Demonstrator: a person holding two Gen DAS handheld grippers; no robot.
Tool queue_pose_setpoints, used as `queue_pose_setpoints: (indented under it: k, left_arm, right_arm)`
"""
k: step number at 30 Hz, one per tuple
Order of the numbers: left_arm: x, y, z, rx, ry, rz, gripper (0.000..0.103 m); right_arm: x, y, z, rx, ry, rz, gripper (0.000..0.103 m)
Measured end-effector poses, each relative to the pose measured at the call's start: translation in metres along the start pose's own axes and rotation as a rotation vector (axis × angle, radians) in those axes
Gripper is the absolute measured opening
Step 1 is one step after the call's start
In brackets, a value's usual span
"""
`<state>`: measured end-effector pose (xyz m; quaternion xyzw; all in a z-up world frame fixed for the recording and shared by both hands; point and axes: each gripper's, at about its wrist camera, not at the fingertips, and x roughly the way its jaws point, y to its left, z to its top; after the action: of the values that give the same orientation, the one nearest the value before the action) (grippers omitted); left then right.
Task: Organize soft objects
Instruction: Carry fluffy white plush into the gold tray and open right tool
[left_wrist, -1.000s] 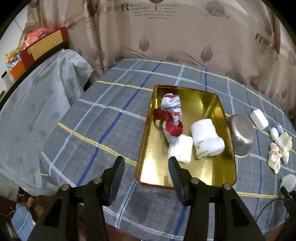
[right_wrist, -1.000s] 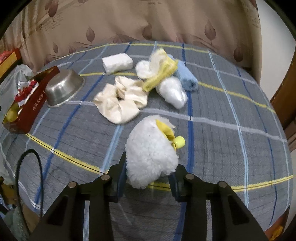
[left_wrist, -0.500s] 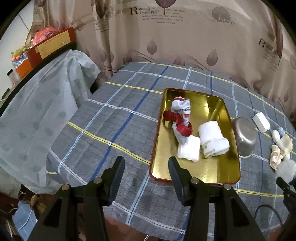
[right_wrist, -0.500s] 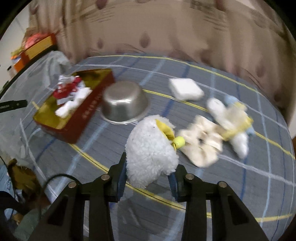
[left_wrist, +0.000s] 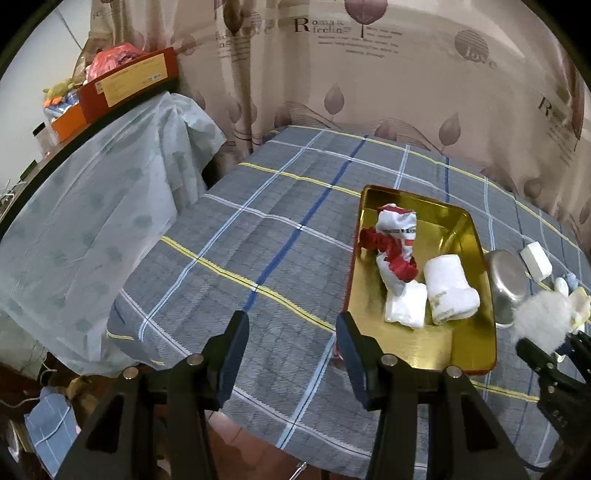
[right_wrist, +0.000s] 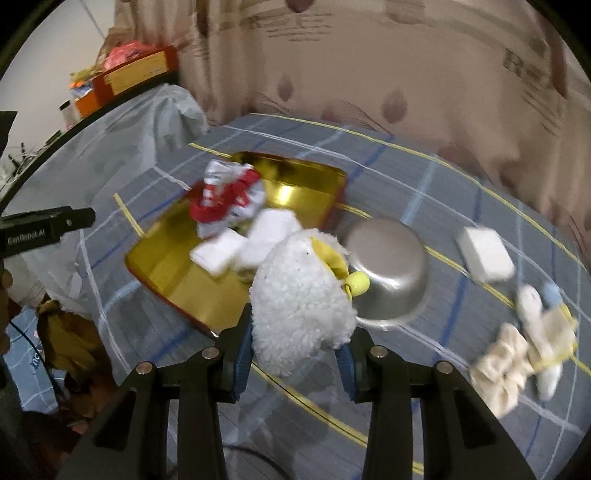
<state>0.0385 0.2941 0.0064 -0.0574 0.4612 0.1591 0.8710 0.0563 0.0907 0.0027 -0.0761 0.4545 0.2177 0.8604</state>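
Between right gripper (right_wrist: 299, 354) jaws, clamped fluffy toy (right_wrist: 299, 295); loose pile could slip short of gold tray (right_wrist: 166, 266). Left gripper (left_wrist: 291, 343) jaws apart, empty.

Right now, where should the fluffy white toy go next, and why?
Probably a little farther forward and left, over the gold tray, then let go. The right gripper is shut on the fluffy toy, which hangs near the tray's edge beside the metal bowl. Rolled socks already lie in the tray, with bare room at its near end. The left gripper is open and empty.
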Motion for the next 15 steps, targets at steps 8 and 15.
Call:
queue_pose_setpoints:
  k: [8,15]
  left_arm:
    - [-0.004,0.012,0.000,-0.027,-0.001,0.017,0.050]
    - [-0.008,0.021,-0.001,-0.051,-0.008,0.022,0.050]
  right_arm:
    - [0.031,0.040,0.026,-0.048,0.006,0.035,0.036]
    - [0.061,0.051,0.031,-0.053,0.056,0.029,0.036]
